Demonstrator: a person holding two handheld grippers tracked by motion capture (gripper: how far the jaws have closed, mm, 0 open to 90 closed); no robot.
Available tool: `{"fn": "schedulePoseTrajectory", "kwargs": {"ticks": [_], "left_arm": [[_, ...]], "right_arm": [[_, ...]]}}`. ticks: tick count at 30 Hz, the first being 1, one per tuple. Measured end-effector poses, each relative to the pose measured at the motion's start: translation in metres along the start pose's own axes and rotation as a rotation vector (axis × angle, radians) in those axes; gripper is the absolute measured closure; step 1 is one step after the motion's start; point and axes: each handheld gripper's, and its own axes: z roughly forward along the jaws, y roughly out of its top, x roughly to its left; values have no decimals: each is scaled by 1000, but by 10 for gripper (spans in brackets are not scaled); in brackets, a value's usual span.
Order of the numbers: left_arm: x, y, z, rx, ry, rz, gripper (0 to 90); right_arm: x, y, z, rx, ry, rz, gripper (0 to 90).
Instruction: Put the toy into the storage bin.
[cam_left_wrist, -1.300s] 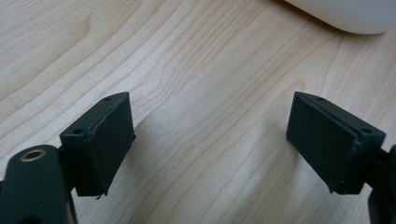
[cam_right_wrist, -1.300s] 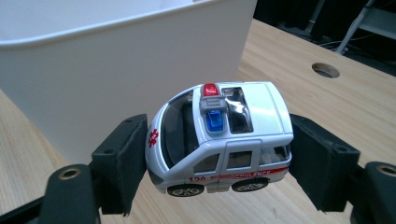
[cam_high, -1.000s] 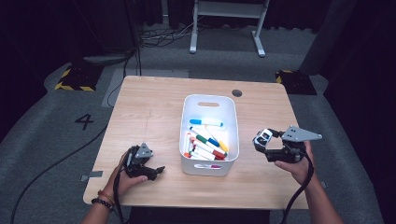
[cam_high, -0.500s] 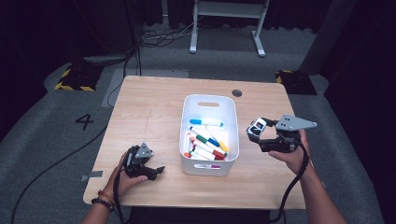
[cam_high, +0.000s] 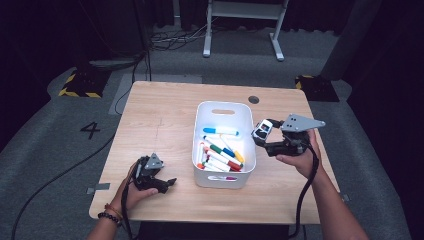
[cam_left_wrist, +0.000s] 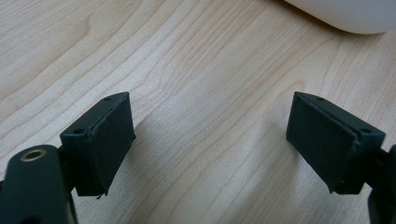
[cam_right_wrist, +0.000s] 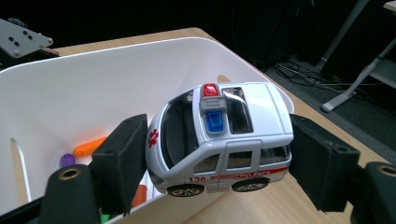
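My right gripper is shut on a white toy ambulance with red stripes and a red and blue roof light. It holds the car in the air at the right rim of a white plastic bin. In the right gripper view the pads clamp the front and rear ends of the ambulance, which hangs tilted over the bin's edge. Several coloured markers lie inside the bin. My left gripper rests on the wooden table left of the bin, its jaws open and empty.
The bin's rounded corner lies just ahead of the left gripper. A round cable hole sits in the table behind the bin. Bare wood stretches across the table's left half and front right. A white desk frame stands on the floor beyond.
My right gripper has carried the ambulance up and to the left, from beside the bin to its right rim. The left hand has stayed put.
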Motion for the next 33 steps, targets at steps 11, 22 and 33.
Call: {"fn": "schedulePoseTrajectory", "kwargs": {"ticks": [11, 22, 33], "left_arm": [[0, 0, 0, 0, 0, 0, 153], [0, 0, 0, 0, 0, 0, 153], [0, 0, 0, 0, 0, 0, 153]], "right_arm": [[3, 12, 19, 35, 29, -26, 255], [8, 23, 43, 78, 85, -63, 255], [3, 24, 70, 194, 166, -106, 254]]}}
